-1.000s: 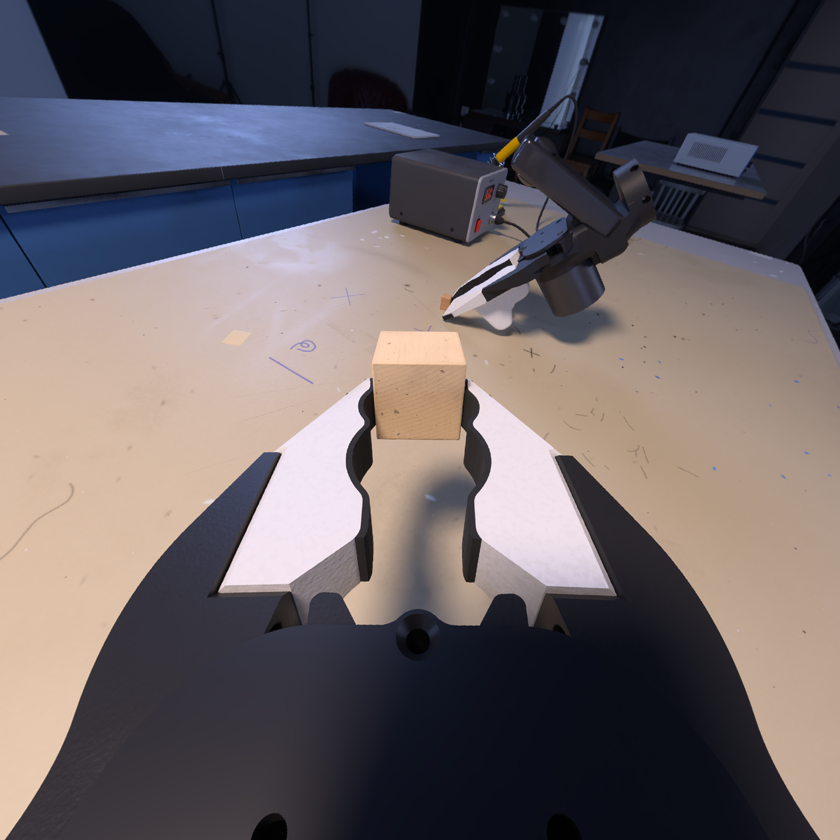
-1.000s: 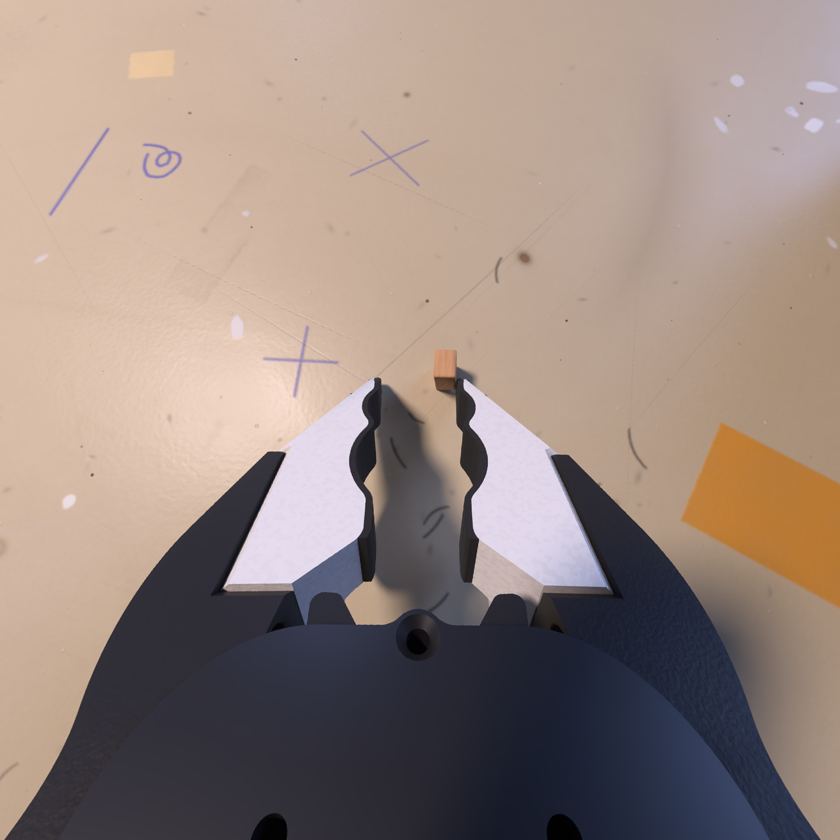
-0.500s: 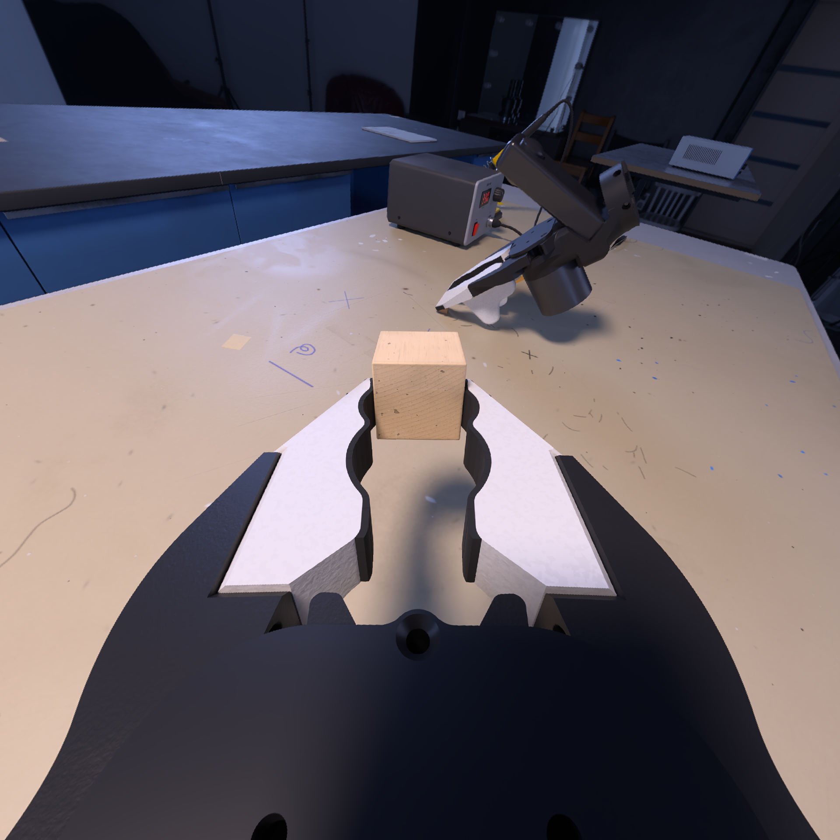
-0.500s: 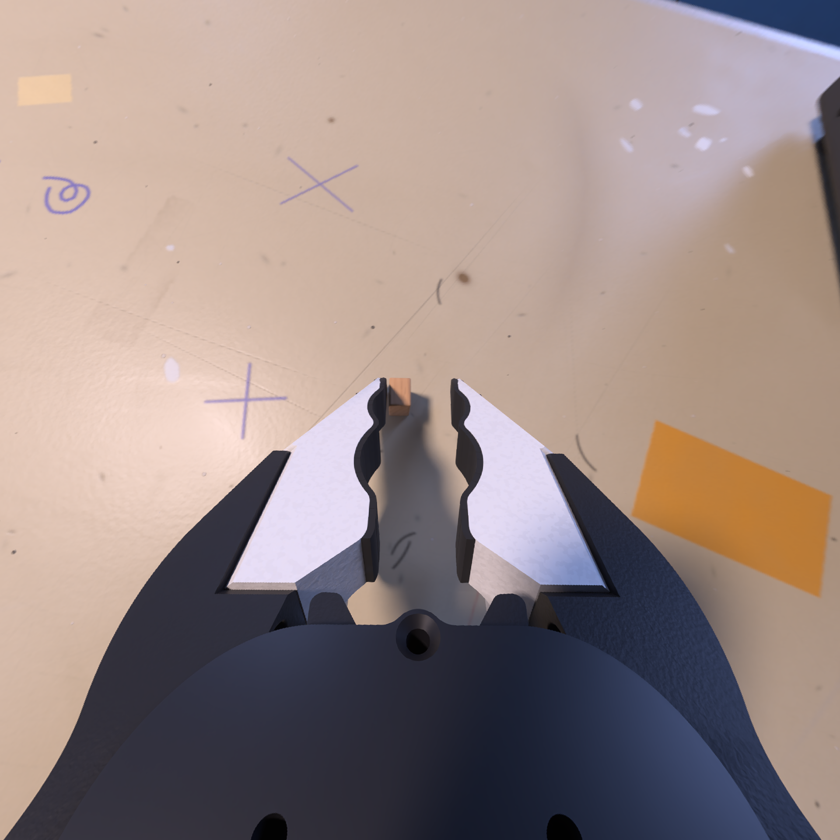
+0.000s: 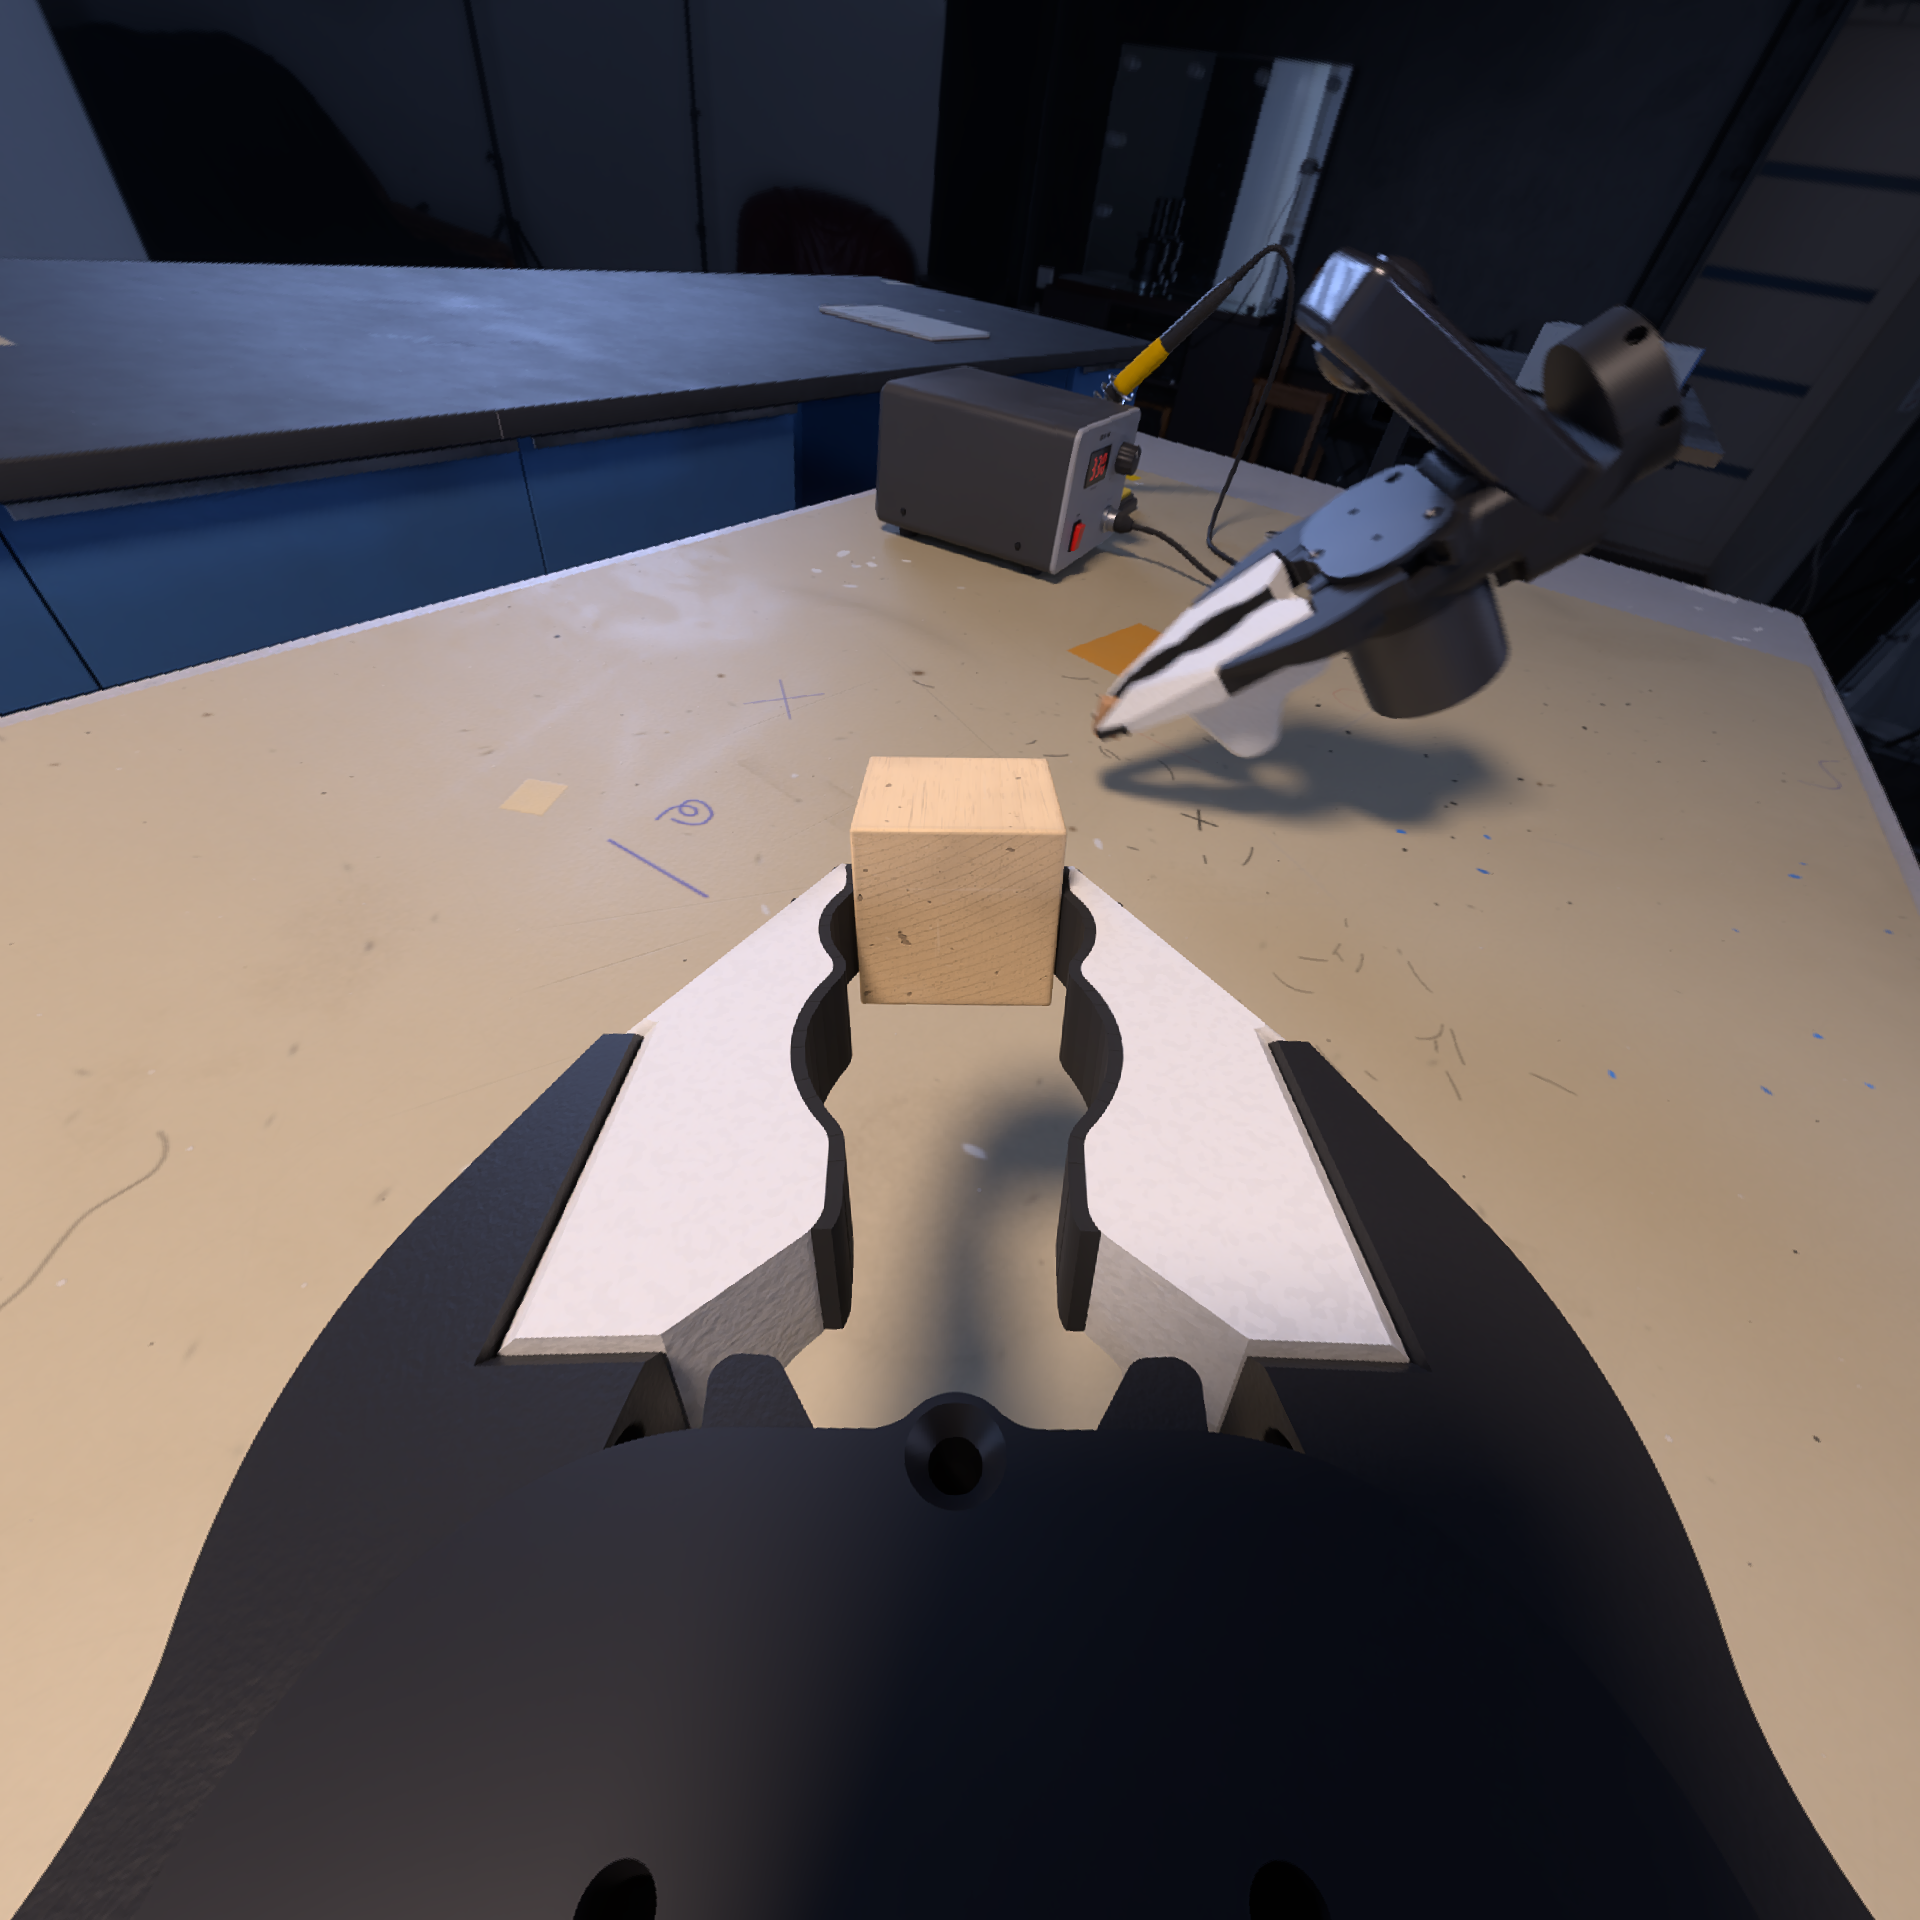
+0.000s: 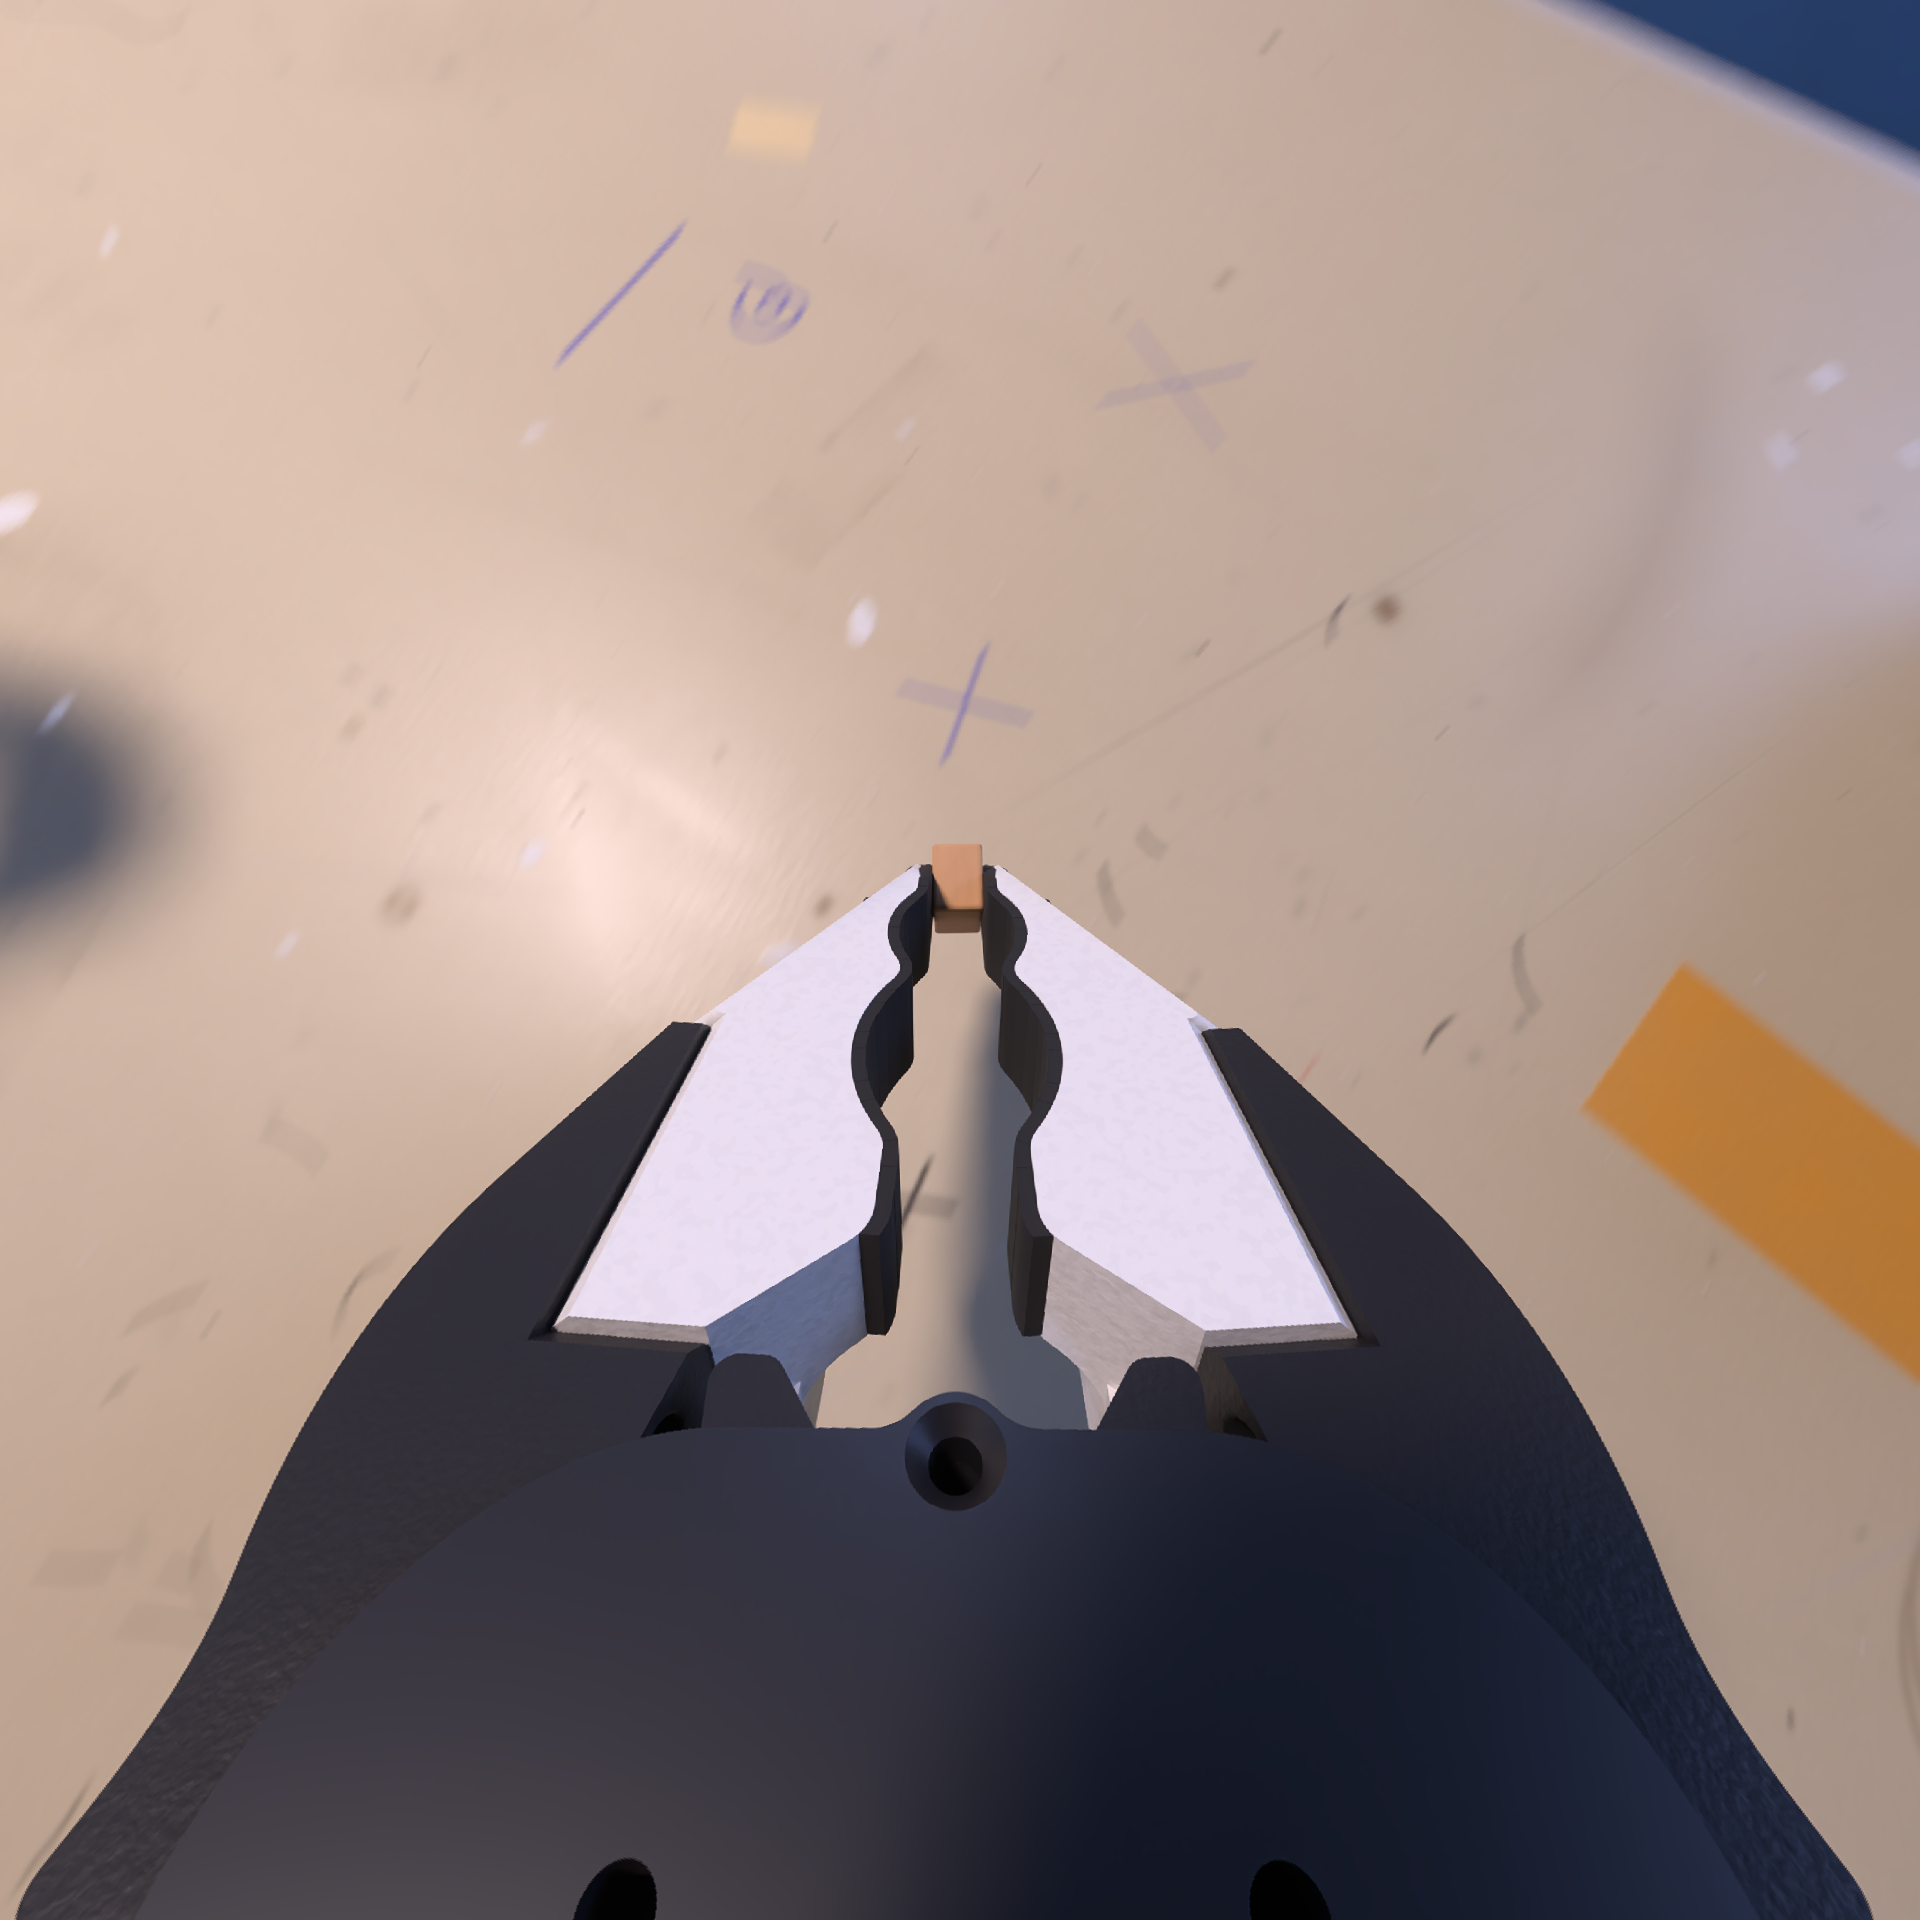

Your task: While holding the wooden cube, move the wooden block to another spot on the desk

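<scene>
The left gripper [image 5: 956, 894] clamps the pale wooden cube [image 5: 956, 883] between its white fingertips, above the scuffed beige desk [image 5: 312, 987]. The right gripper [image 6: 958, 883] pinches the tiny reddish-brown wooden block [image 6: 957, 885] at its very tips, the block sitting squarely between both pads (its lower edge looks clear of the desktop, with a shadow beneath). From the left wrist view, that gripper hangs tilted downward near an orange tape patch [image 5: 1117, 644] and a grey soldering station [image 5: 1003, 468].
</scene>
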You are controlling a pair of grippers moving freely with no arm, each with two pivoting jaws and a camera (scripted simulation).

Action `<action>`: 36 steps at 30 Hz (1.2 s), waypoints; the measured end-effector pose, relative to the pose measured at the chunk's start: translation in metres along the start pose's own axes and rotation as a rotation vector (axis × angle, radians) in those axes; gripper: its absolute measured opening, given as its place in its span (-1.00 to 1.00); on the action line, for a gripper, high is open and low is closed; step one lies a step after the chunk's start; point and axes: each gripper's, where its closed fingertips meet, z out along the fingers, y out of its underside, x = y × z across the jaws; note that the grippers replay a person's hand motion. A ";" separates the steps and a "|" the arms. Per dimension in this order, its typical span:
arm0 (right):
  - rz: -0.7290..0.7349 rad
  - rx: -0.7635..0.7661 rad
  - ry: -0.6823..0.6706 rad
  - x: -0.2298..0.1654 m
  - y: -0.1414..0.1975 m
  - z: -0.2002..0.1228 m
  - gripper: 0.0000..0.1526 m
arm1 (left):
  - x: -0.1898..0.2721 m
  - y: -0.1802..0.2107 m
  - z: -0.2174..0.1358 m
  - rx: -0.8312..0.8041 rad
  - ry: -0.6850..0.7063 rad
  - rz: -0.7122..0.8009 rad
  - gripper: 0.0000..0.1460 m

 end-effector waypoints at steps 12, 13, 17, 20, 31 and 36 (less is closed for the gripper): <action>0.004 -0.158 -0.102 -0.030 0.061 -0.023 -0.89 | 0.017 0.002 0.005 -0.011 0.043 0.025 -0.50; -0.003 -0.160 -0.103 -0.031 0.062 -0.022 -0.89 | 0.018 0.002 0.004 -0.010 0.038 0.025 -0.50; -0.024 -0.161 -0.096 -0.033 0.062 -0.017 -0.89 | 0.018 0.001 0.000 0.002 0.028 0.010 -0.50; -0.025 -0.161 -0.093 -0.031 0.061 -0.018 -0.88 | 0.018 0.002 -0.001 0.002 0.024 0.011 -0.50; 0.177 0.049 0.223 0.044 0.005 0.013 -0.43 | 0.014 0.002 0.001 -0.009 0.010 0.033 -0.50; 0.236 0.053 0.213 0.053 -0.011 0.040 -0.41 | 0.007 0.002 0.000 -0.006 0.003 0.019 -0.50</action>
